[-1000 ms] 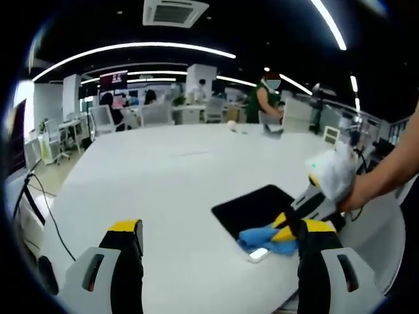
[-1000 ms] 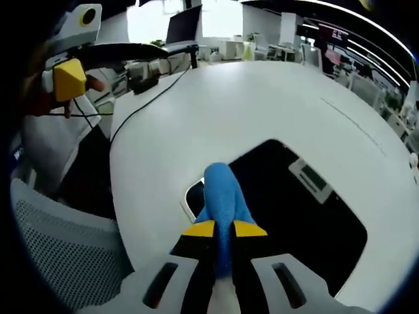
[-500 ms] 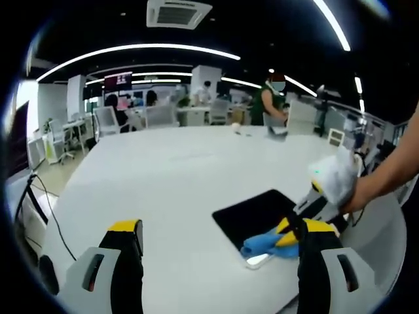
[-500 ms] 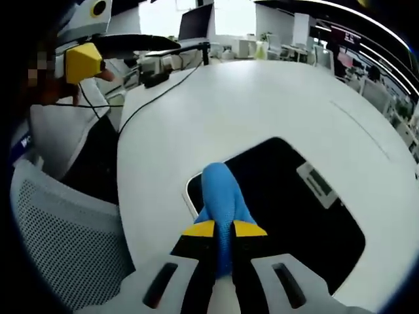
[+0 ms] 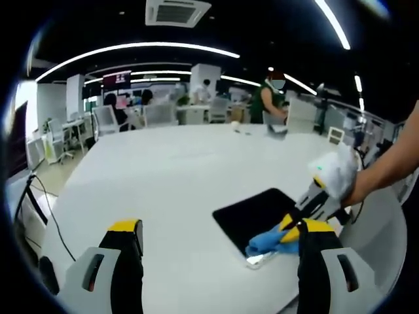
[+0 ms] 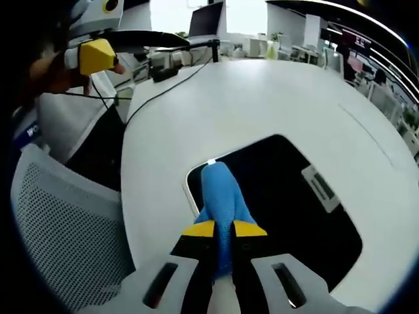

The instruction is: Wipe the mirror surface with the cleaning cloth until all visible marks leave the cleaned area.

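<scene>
A dark mirror [image 6: 288, 216] with a pale rim lies flat on the white table [image 6: 262, 98]; it reflects a ceiling vent. My right gripper [image 6: 224, 228] is shut on a blue cleaning cloth [image 6: 219, 196], whose rounded end presses on the mirror's near-left corner. In the left gripper view the mirror [image 5: 252, 212] lies at the right, with the blue cloth [image 5: 267, 241] on its near corner under the right gripper [image 5: 308, 209], held by a person's hand. My left gripper [image 5: 219, 229] is open above the bare table, its yellow-tipped fingers [image 5: 126, 229] wide apart.
A mesh chair back [image 6: 65, 242] stands close at the table's edge. A black cable [image 6: 157, 88] runs across the table toward monitors. In the left gripper view, a cable [image 5: 39, 203] hangs off the left edge; office chairs [image 5: 105, 118] and a standing person [image 5: 268, 98] are beyond the table.
The right gripper has slid the cloth along the mirror's near corner; in the right gripper view the mirror edge has shifted. The left gripper has barely moved.
</scene>
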{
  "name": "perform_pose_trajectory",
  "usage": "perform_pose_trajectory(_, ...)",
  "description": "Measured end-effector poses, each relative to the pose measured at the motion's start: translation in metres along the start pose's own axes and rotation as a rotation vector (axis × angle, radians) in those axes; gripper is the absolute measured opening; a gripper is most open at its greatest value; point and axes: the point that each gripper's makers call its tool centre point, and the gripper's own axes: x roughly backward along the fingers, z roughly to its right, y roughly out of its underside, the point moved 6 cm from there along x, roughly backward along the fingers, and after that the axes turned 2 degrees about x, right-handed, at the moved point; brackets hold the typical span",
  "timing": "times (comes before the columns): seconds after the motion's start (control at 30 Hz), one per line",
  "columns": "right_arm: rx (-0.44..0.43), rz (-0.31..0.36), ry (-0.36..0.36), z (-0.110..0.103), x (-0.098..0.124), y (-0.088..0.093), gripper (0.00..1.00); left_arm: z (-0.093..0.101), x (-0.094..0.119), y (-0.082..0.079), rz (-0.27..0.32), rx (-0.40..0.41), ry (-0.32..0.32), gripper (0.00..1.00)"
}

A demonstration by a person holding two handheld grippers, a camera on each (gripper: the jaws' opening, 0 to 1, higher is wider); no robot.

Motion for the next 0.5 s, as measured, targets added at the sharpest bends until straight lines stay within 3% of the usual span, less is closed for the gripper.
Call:
perform_pose_trajectory(0.3, -0.010, 0.008, -0.032, 0.0020, 0.0016, 0.0017, 0.03, 0.0029, -0.0087, -0.0021, -0.001, 0.001, 0.018, 1.00)
perform_pose_trajectory(0.5, 0.033, 0.006, -0.047, 0.0031, 0.0027, 0.0036, 0.03, 0.0026, -0.0102, -0.0029, -0.009, -0.004, 0.027, 1.00)
